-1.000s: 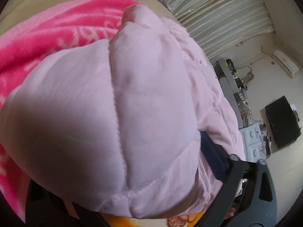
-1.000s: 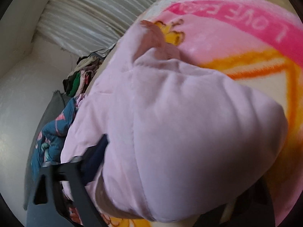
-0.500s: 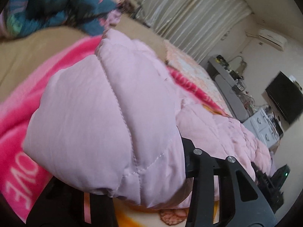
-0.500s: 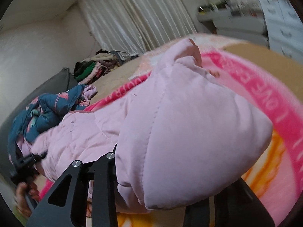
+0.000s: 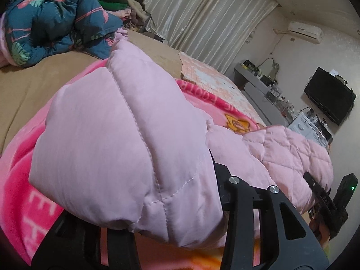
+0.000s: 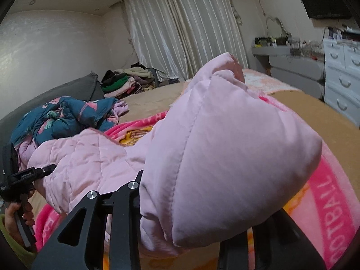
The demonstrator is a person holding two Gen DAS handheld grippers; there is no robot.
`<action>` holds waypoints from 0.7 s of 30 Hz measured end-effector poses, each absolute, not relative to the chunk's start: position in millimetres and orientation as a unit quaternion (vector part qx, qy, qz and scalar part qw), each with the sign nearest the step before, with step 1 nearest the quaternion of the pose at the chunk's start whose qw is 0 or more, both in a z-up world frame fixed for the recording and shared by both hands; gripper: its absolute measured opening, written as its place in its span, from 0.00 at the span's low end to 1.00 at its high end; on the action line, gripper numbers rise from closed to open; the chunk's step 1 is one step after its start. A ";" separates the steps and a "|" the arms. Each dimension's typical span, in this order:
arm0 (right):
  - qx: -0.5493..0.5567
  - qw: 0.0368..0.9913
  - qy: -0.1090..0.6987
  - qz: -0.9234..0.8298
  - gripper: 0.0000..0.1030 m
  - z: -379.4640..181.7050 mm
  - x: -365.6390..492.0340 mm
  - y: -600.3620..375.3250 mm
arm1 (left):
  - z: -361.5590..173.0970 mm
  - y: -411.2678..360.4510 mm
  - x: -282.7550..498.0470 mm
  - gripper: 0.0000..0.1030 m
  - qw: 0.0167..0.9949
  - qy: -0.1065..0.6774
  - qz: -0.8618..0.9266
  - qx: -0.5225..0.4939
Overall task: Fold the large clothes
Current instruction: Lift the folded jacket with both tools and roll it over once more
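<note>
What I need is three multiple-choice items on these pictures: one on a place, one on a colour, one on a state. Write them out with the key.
1. Where does the blue flamingo-print bundle lie?
A. on the bed, beyond the jacket
B. on a chair
C. on the floor

2. What colour is the jacket?
A. green
B. pale pink
C. black

3. How is the jacket held?
A. it lies untouched
B. by one gripper only
C. by both grippers

Key: 1 A, the bundle rests on the tan bed past the jacket. 2 B, its padded fabric is pale pink. 3 C, the left gripper and the right gripper each clamp its fabric.
</note>
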State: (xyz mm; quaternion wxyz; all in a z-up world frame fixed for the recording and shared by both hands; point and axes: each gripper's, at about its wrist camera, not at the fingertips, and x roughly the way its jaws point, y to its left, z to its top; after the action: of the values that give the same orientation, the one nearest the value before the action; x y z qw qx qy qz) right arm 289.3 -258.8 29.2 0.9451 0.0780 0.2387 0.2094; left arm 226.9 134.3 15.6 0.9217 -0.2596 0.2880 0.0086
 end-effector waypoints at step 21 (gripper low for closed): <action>0.108 0.939 0.268 0.188 0.30 2.2 195.9 -281.1 | -2.6 124.6 149.6 0.32 0.926 0.289 0.019 -0.243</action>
State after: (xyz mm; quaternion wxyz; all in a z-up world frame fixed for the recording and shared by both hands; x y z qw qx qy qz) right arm 195.9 -281.1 2.2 0.9386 0.1085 0.2681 0.1880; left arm 149.6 124.6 -2.6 0.9260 -0.2427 0.2885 0.0187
